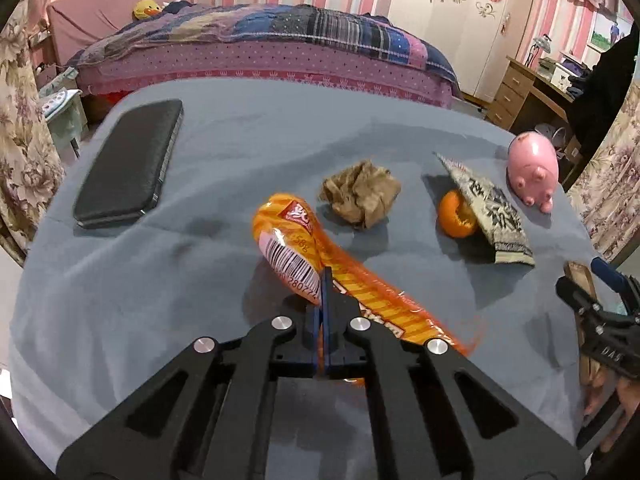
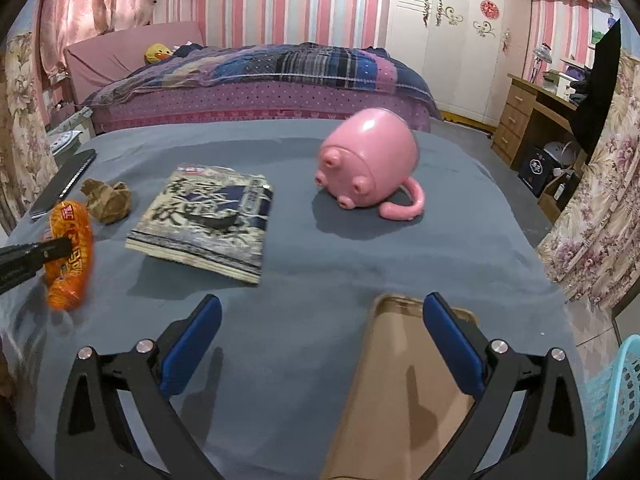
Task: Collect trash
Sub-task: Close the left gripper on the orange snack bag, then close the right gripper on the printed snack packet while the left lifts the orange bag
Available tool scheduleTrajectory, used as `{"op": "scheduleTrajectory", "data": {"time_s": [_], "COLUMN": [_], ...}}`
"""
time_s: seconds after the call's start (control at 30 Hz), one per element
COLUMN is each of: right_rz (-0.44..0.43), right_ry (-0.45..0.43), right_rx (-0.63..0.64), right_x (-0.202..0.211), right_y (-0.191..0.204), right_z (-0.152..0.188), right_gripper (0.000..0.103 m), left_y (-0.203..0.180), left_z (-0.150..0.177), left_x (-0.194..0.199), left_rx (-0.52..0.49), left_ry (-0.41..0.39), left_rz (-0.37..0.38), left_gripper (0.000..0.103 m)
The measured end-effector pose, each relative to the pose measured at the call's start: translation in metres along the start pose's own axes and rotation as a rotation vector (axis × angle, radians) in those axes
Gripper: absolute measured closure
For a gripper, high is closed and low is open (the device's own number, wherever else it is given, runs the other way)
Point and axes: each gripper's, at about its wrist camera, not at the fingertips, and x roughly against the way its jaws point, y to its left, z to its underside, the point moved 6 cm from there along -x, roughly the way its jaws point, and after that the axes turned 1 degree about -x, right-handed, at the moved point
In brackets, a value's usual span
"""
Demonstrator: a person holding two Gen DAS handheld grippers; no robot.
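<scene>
The left tool [image 1: 325,280] is clamped on an orange snack wrapper [image 1: 296,236], its blue pads pressed together over the crinkled plastic at the middle of the grey-covered table [image 1: 240,132]; the wrapper's barcode end sticks out toward 11 o'clock from the tips. From the right wrist view the same wrapper [image 2: 70,256] appears at 9 o'clock, pinched by the left tool's dark tip.

A crumpled brown paper ball [image 1: 360,194] lies just beyond the wrapper, at about 1 o'clock from it. Farther toward 3 o'clock a mandarin [image 1: 456,214] sits touching and partly under a tilted patterned book [image 1: 488,204], and a pink piggy bank [image 1: 534,166] lies on its side near the table's right edge. A black case [image 1: 128,162] rests at 10 o'clock.

The right tool [image 2: 320,336] stands apart, its pads wide over the cloth, the right-hand pad over a flat brown cardboard piece [image 2: 400,380]. A turquoise basket [image 2: 616,408] shows at 4 o'clock, off the table.
</scene>
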Motion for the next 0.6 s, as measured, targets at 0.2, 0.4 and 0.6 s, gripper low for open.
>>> {"op": "scheduleTrajectory", "data": {"time_s": [0.2, 0.4, 0.6], "right_rz": [-0.01, 0.0, -0.039], "right_ry": [-0.002, 0.025, 0.055], "right_rx": [0.106, 0.172, 0.201], "right_x": [-0.007, -0.022, -0.038], "right_y": [0.034, 0.06, 0.072], "right_z": [-0.006, -0.012, -0.02], "right_gripper": [0.005, 0.006, 0.039], "left_y": [0.007, 0.028, 0.036], "left_z": [-0.006, -0.011, -0.016], "left_x": [0.028, 0.028, 0.033], "left_rx": [-0.089, -0.049, -0.011], "left_ry": [-0.037, -0.029, -0.055], "left_rz": [-0.103, -0.098, -0.083], "left_gripper": [0.103, 0.103, 0.103]}}
